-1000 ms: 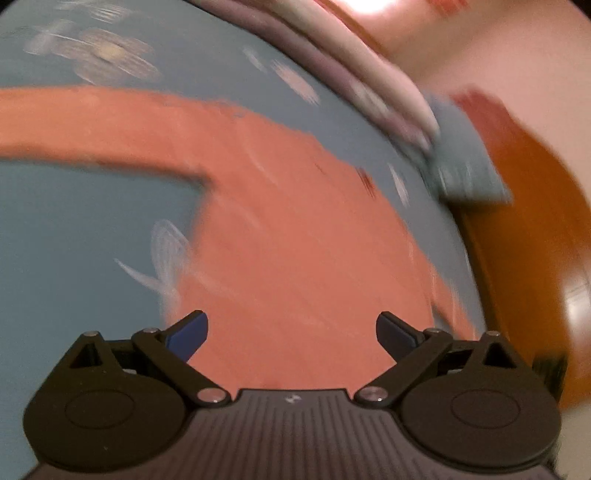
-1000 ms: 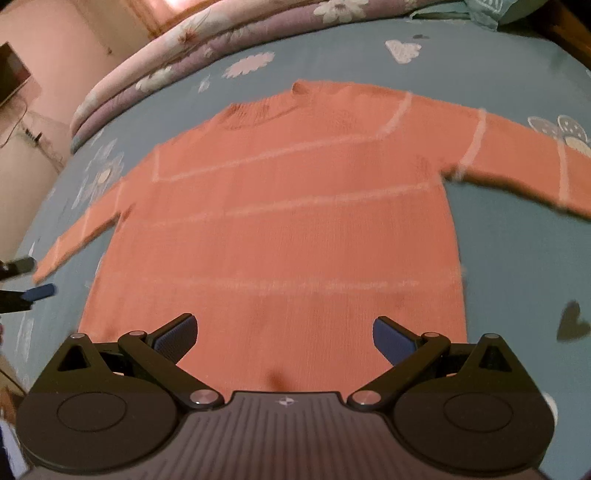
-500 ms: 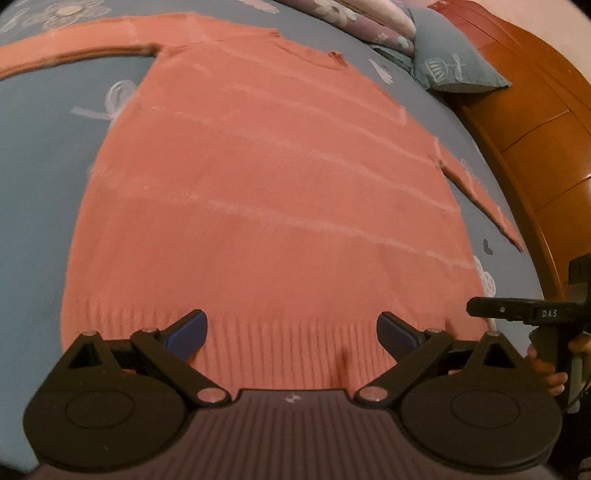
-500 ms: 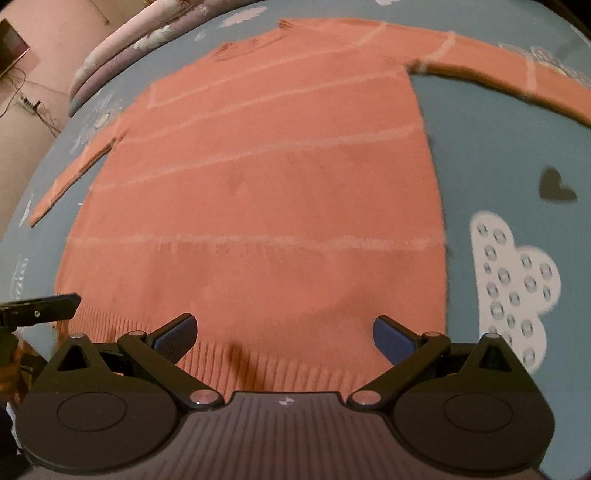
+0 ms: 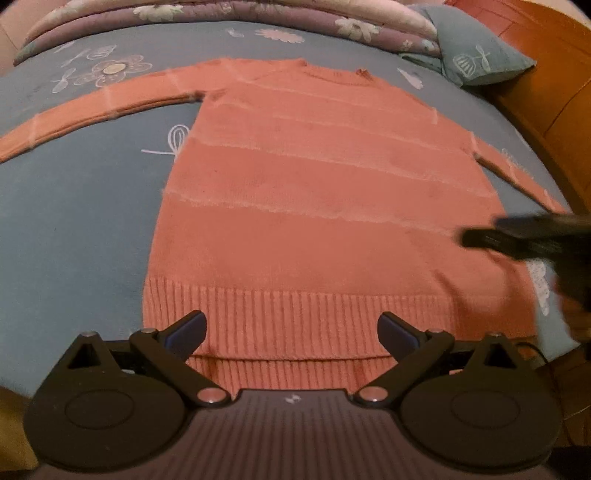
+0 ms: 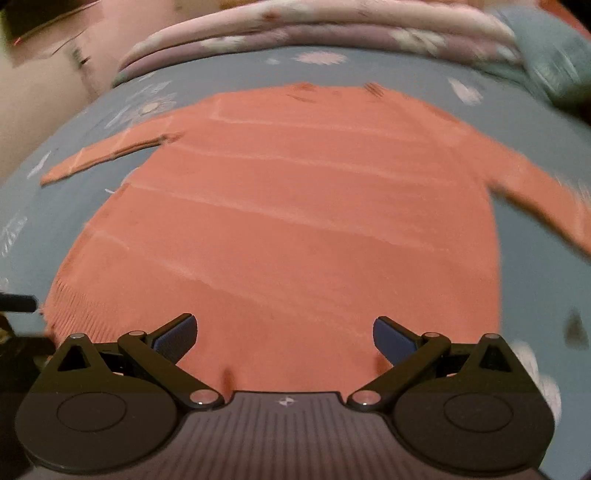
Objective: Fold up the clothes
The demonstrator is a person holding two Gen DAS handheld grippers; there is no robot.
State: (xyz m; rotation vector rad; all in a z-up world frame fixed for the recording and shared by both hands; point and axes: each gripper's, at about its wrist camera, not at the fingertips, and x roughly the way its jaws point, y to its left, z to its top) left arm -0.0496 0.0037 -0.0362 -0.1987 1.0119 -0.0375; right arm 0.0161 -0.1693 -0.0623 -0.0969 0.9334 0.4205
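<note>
Blue bedsheet point(image 5: 74, 221) with white flower and cloud prints; rolled floral quilts point(image 5: 229, 14) along the far edge, a blue-grey pillow point(image 5: 476, 55) at the far right corner, an orange wooden headboard point(image 5: 554, 92) beyond it. In the right wrist view a pale wall shows at far left.

We find the orange sweater point(image 5: 314, 206) lying flat on the sheet, neck away from us, both sleeves spread out sideways, ribbed hem nearest the cameras.

Against half a second ago: in the left wrist view the sweater now sits squarer and more central, where before it ran off toward the upper left. The right gripper point(image 5: 524, 240) now reaches in over the sweater's right edge; earlier it sat lower, at the frame margin. In the right wrist view the hem has slid under the camera body.

Our left gripper point(image 5: 291, 328) stands wide apart above the hem, holding nothing; the right gripper point(image 6: 284, 332) likewise spread, over the lower body of the sweater.

Hard to make out: the right wrist view is motion-blurred throughout. The right gripper seen from the left is a dark smear. The left sleeve's cuff runs out of the left wrist view. The left gripper point(image 6: 18, 302) shows only as a dark tip.
</note>
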